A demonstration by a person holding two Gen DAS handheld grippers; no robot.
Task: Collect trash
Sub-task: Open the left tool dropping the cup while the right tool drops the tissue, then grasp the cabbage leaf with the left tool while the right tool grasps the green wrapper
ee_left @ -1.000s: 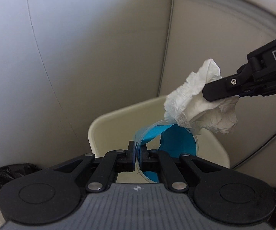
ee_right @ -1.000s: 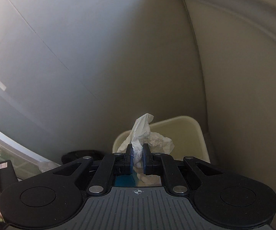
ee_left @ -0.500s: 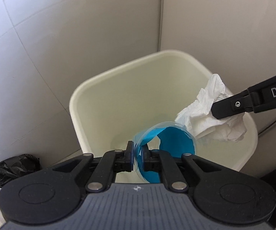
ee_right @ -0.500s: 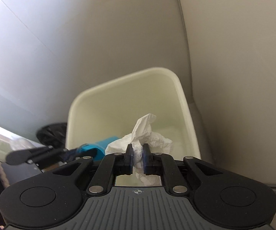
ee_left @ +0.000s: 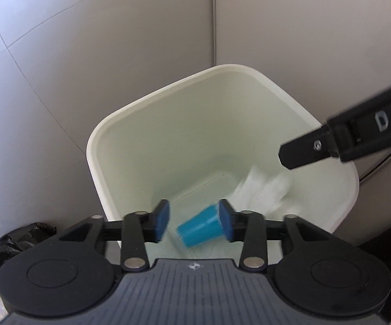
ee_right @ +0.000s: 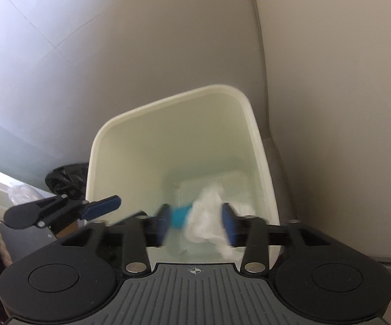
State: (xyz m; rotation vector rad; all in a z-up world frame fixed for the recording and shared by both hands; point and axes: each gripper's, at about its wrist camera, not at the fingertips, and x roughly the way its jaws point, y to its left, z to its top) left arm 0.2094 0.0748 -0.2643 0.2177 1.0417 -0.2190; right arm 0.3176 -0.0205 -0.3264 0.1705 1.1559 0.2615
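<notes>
Hovering over: a cream bin (ee_left: 95, 146) is seen from above by both wrist cameras.
Left gripper (ee_left: 194, 219): jaws have just been opening and are parted about halfway; nothing is pressed by the blue pads (ee_left: 161, 218).
Blue cup (ee_left: 199, 224): released, blurred, seen inside the bin between the pads without touching them.
Right gripper (ee_right: 195, 220): jaws have just been opening, roughly half apart; nothing is clamped.
Tissue (ee_right: 207, 216): let go, blurred, seen in the bin beside the cup.
Beside the bin: a black bag (ee_left: 19, 239) is seen on the floor.
</notes>
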